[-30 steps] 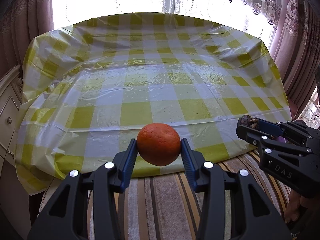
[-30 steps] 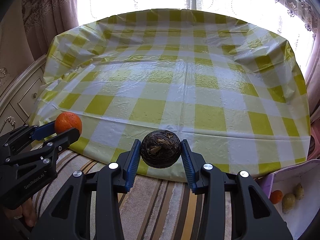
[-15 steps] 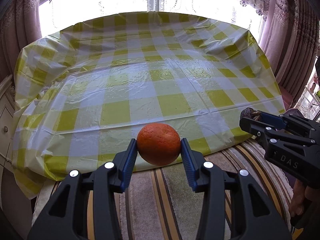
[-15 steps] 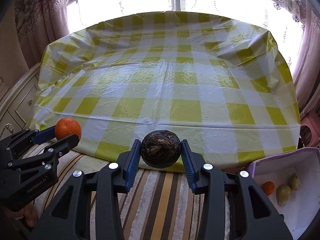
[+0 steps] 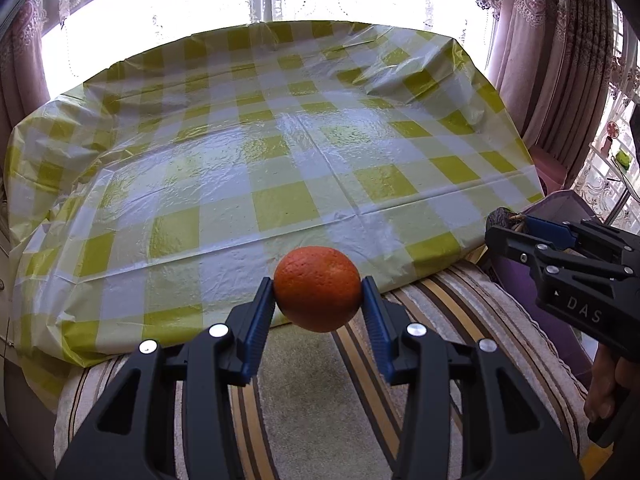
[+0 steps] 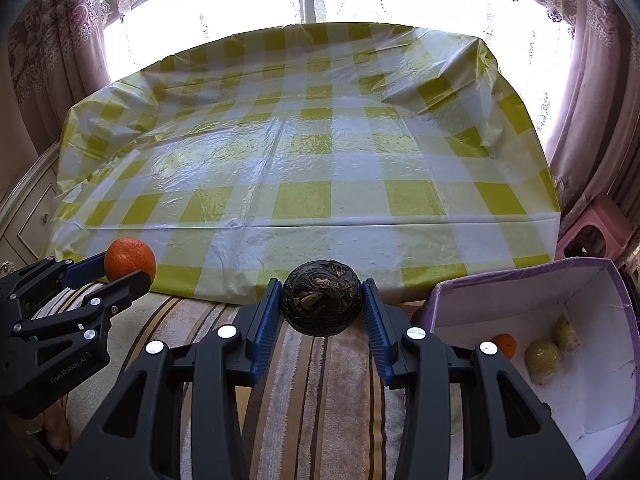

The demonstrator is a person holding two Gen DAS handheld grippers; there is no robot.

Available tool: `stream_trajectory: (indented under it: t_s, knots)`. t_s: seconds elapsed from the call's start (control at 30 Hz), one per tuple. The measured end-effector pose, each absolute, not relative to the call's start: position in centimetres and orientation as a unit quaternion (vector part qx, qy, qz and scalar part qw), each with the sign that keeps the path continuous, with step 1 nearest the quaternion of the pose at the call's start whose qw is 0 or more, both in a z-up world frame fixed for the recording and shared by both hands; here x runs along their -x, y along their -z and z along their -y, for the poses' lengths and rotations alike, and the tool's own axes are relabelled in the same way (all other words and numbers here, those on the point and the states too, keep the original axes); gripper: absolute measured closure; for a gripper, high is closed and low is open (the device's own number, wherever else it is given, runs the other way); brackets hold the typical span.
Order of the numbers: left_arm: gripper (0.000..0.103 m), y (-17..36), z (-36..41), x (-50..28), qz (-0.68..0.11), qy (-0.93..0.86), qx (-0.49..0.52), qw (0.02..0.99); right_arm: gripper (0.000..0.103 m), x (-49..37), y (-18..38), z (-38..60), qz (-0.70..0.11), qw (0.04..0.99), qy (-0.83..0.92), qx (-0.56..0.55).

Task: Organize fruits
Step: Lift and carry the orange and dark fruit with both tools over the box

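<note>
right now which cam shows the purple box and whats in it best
The right wrist view: the purple box sits open at lower right, its white inside holding a small orange fruit and two yellowish fruits. The left wrist view catches only its purple outer wall behind the right gripper, contents hidden.

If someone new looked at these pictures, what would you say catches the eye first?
An orange clamped in the left gripper and a dark round fruit in the right gripper, both before the yellow-checked tablecloth. At lower right, a purple box holds three fruits.
</note>
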State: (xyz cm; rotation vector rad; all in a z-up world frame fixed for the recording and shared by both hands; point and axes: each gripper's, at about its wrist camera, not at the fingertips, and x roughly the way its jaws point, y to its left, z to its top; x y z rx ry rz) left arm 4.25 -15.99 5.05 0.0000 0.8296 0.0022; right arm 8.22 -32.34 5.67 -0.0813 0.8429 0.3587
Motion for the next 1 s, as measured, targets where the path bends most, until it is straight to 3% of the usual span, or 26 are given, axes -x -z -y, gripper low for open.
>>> stream_trajectory:
  t_s: [1.0]
  knots:
    - [0.059,-3.7,27.4,-6.0,-0.422,0.101,-0.073,0.898,0.063,-6.3,-3.3,46.6,-0.428,0.902,-0.052,-0.017]
